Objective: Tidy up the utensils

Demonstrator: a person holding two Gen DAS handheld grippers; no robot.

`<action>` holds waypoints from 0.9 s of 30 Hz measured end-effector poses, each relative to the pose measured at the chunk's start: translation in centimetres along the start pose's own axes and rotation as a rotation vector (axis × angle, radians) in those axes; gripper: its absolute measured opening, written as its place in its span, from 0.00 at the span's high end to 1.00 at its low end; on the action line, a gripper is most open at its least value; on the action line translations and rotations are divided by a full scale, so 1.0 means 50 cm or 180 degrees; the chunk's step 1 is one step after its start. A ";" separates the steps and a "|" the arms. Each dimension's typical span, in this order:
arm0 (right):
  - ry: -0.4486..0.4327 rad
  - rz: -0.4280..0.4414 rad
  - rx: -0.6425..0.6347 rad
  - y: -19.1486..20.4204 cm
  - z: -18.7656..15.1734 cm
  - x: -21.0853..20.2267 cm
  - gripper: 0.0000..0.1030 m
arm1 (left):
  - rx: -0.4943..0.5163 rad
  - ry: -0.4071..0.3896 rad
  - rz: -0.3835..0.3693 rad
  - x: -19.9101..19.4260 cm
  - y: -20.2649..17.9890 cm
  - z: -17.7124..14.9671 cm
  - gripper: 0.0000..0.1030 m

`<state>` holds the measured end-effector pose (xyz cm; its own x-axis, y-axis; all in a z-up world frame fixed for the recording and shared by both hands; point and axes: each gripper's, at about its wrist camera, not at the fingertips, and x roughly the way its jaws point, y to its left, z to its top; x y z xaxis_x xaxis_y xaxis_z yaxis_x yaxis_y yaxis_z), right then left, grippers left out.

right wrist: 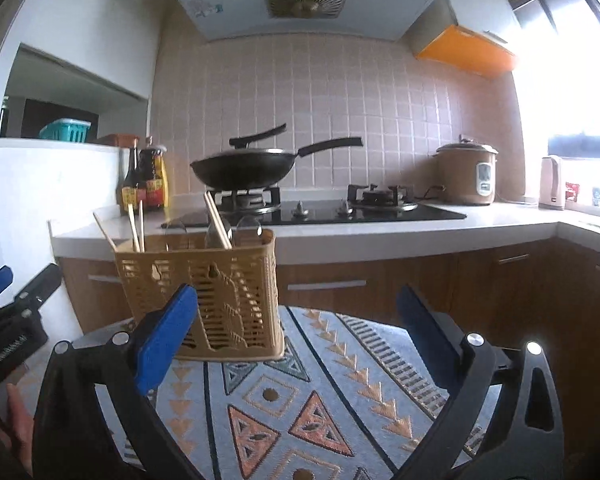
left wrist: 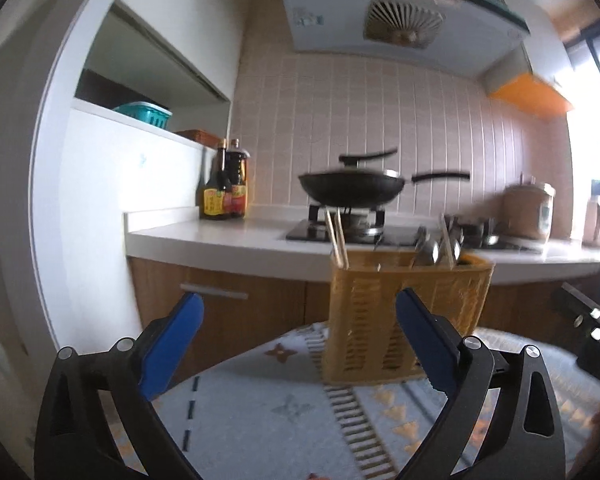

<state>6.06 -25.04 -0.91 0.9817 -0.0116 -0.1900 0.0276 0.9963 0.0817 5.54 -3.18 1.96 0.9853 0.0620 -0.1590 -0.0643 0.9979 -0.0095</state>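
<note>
Right now both grippers are hanging with jaws spread wide and holding nothing: the left gripper (left wrist: 300,316) and the right gripper (right wrist: 298,312) are each showing only air between their blue pads. The tan woven plastic utensil basket (right wrist: 220,296) is standing upright on the round table with the patterned blue cloth (right wrist: 320,392), at about eleven o'clock from the right gripper and one o'clock from the left. Wooden chopsticks (right wrist: 134,226) and metal spoons (left wrist: 436,250) are sticking out of its compartments already. As I judge it, a careless pass is risking a knock against those leaning chopsticks or the light basket, tipping it off the table edge. Beyond, at twelve o'clock, a black wok (right wrist: 242,170) is sitting on the glass gas hob (right wrist: 320,212), with dark sauce bottles (right wrist: 146,178) at ten o'clock and a brown rice cooker (right wrist: 466,174) at two; none is standing in the way.
</note>
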 end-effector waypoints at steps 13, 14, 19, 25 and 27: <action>0.0038 -0.0118 -0.0073 0.001 -0.006 0.004 0.07 | 0.0037 0.0141 -0.0082 0.014 -0.004 -0.006 0.08; 0.0039 -0.0122 -0.0072 0.000 -0.006 0.003 0.07 | 0.0054 0.0145 -0.0077 0.014 -0.006 -0.007 0.08; 0.0064 -0.0126 -0.0081 0.002 -0.006 0.005 0.07 | 0.0087 0.0144 -0.0056 0.014 -0.011 -0.008 0.08; 0.0104 -0.0119 -0.0072 0.002 -0.007 0.008 0.07 | 0.0073 0.0283 -0.0126 0.025 -0.011 -0.012 0.08; 0.0138 -0.0121 -0.0068 0.001 -0.008 0.013 0.07 | 0.0096 0.0310 -0.0139 0.028 -0.013 -0.014 0.08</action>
<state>6.62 -24.95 -1.43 0.9709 -0.0462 -0.2349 0.0602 0.9968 0.0527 6.84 -3.77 1.03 0.9670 0.0176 -0.2542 -0.0154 0.9998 0.0110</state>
